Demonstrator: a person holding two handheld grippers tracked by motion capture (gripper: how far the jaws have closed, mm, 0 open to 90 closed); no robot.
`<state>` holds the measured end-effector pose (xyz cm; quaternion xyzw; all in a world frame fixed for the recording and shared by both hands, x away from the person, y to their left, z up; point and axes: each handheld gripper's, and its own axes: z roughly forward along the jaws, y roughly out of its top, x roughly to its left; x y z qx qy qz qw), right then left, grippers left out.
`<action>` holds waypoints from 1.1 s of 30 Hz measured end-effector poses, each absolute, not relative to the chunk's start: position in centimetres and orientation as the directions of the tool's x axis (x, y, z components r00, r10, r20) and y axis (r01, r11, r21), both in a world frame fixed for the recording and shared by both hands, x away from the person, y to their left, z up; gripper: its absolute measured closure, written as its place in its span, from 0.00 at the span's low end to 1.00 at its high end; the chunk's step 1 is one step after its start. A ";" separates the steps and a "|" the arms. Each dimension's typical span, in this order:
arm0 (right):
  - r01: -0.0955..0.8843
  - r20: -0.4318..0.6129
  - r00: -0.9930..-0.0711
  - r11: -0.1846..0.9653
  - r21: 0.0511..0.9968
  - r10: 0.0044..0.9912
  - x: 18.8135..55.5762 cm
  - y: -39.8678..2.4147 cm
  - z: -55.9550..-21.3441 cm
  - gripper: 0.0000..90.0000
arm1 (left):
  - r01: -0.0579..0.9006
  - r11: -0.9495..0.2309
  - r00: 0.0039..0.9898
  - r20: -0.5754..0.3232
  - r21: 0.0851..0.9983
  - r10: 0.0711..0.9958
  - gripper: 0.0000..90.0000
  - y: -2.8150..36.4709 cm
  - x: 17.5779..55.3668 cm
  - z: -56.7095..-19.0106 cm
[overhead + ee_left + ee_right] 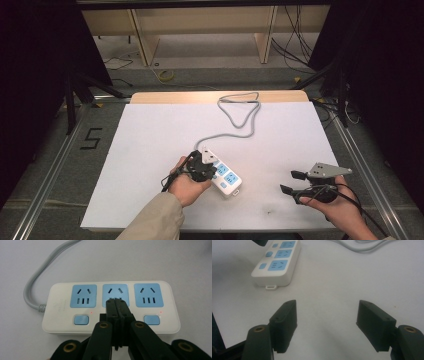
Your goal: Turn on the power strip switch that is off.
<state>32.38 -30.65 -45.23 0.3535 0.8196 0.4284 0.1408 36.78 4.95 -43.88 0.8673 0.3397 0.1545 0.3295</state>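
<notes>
A white power strip (229, 181) with three blue sockets and blue buttons lies at the near middle of the white sheet. Its grey cable (240, 117) loops toward the back edge. My left gripper (210, 169) is shut, with nothing between its jaws, right over the strip. In the left gripper view its tips (116, 300) cover the middle socket's lower part and hide the middle button of the strip (57, 305). Small red lights glow beside the two outer buttons (81, 320). My right gripper (288, 181) stands open and empty at the near right, pointing toward the strip (275, 263).
The white sheet (150, 145) covers a wooden table (165, 97). A black "5" mark (91, 138) is on the floor at the left. Wooden shelving and loose floor cables (295, 45) lie beyond the table. Metal rails run along both sides.
</notes>
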 end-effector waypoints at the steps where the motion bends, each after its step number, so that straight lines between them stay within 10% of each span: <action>1: 0.459 0.072 -0.710 0.383 0.802 0.700 32.4 -30.7 -45.2 0.37 | 0.489 -0.552 0.721 0.044 0.676 0.692 1.00 4.9 36.8 -43.9; 33: 0.462 0.075 -0.714 0.388 0.798 0.696 32.4 -30.7 -45.3 0.36 | 0.514 -0.578 0.727 0.037 0.634 0.686 1.00 4.0 37.3 -44.7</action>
